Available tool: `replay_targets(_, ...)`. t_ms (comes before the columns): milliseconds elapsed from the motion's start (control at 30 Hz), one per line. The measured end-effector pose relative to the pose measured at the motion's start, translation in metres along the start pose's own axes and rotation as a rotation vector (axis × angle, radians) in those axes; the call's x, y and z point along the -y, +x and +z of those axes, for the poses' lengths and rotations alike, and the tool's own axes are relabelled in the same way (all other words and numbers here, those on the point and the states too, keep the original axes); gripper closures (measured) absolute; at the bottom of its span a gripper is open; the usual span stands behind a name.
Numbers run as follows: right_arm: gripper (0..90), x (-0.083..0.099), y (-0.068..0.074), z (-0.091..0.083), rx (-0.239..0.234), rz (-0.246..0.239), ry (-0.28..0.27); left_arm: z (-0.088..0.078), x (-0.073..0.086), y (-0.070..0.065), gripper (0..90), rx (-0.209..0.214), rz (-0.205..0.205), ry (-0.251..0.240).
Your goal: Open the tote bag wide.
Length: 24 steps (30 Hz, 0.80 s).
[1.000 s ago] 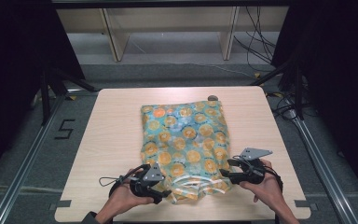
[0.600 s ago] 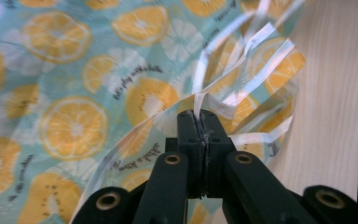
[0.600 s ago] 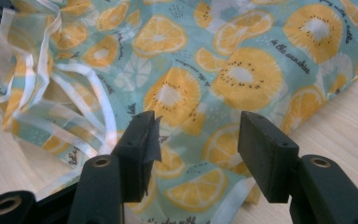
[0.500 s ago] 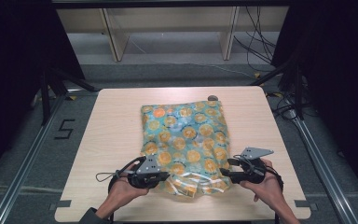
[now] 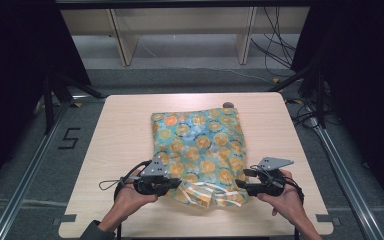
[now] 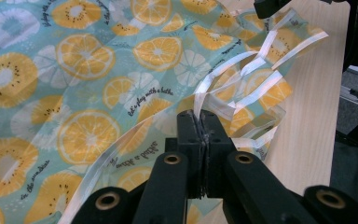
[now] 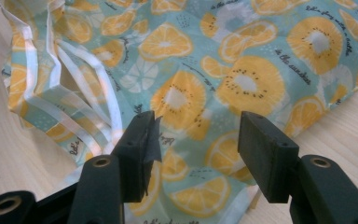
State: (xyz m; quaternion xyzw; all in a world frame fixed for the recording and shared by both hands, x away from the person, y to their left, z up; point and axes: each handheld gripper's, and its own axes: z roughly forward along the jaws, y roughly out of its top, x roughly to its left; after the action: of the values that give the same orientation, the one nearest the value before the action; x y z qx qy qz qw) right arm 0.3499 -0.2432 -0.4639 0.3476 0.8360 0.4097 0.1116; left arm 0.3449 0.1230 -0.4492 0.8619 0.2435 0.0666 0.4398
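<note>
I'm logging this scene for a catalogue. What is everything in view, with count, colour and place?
fruit-print bag: one, teal with orange and yellow citrus slices, middle of the table, its near edge rumpled.
table: one, light wood, centre.
small round object: one, dark, at the bag's far corner; too small to identify.
shelf unit: one, pale wood, beyond the table.
left tool: one, black, shut on the bag's white-trimmed edge.
right tool: one, black, open over the bag's near right part.
hands: two, at the near edge.

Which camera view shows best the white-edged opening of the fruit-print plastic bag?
The left gripper view: the white-edged opening is close, pinched by shut left tongs. The right gripper view shows it at its left; the high view shows it small.
</note>
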Motion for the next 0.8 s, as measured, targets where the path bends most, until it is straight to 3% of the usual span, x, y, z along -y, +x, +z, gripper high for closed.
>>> replay_targets(67, 47.5, -0.001, 0.001, 0.001, -0.003, -0.007, 0.0, 0.001, 0.0, -0.003, 88.0, -0.005, -0.03, -0.006)
replay_targets(100, 47.5, -0.001, 0.003, 0.0, -0.01, 0.01, 0.012, 0.001, -0.001, -0.003, 86.4, 0.01, -0.018, -0.005)
replay_targets(133, 47.5, -0.002, 0.001, 0.001, -0.012, -0.018, 0.004, 0.002, -0.002, -0.004, 83.4, 0.011, -0.024, 0.008)
replay_targets(300, 47.5, -0.002, 0.0, 0.0, -0.003, -0.025, -0.005, 0.006, 0.001, -0.002, 78.6, 0.014, -0.044, 0.043)
replay_targets(467, 47.6, -0.002, 0.002, 0.0, -0.008, -0.016, 0.011, 0.013, 0.001, -0.007, 88.5, 0.015, 0.004, 0.075)
replay_targets(600, 47.7, -0.002, 0.001, 0.0, -0.007, -0.024, 0.003, 0.019, 0.002, -0.006, 89.3, 0.02, 0.018, 0.085)
replay_targets(633, 47.7, -0.002, 0.003, -0.001, -0.01, 0.011, 0.011, 0.019, 0.003, -0.007, 89.5, 0.003, 0.024, 0.096)
replay_targets(667, 47.7, -0.002, 0.002, -0.001, -0.007, -0.004, 0.005, 0.02, 0.003, -0.007, 89.5, 0.021, 0.026, 0.098)
replay_targets(733, 47.8, -0.003, 0.001, -0.002, -0.009, -0.007, 0.009, 0.018, 0.002, -0.009, 89.7, -0.004, 0.037, 0.089)
replay_targets(767, 47.8, -0.003, 0.0, -0.002, -0.008, -0.009, -0.001, 0.017, 0.001, -0.009, 89.7, 0.01, 0.046, 0.094)
replay_targets(800, 47.7, -0.004, 0.0, -0.003, -0.008, -0.011, -0.005, 0.014, -0.001, -0.009, 89.8, -0.014, 0.051, 0.082)
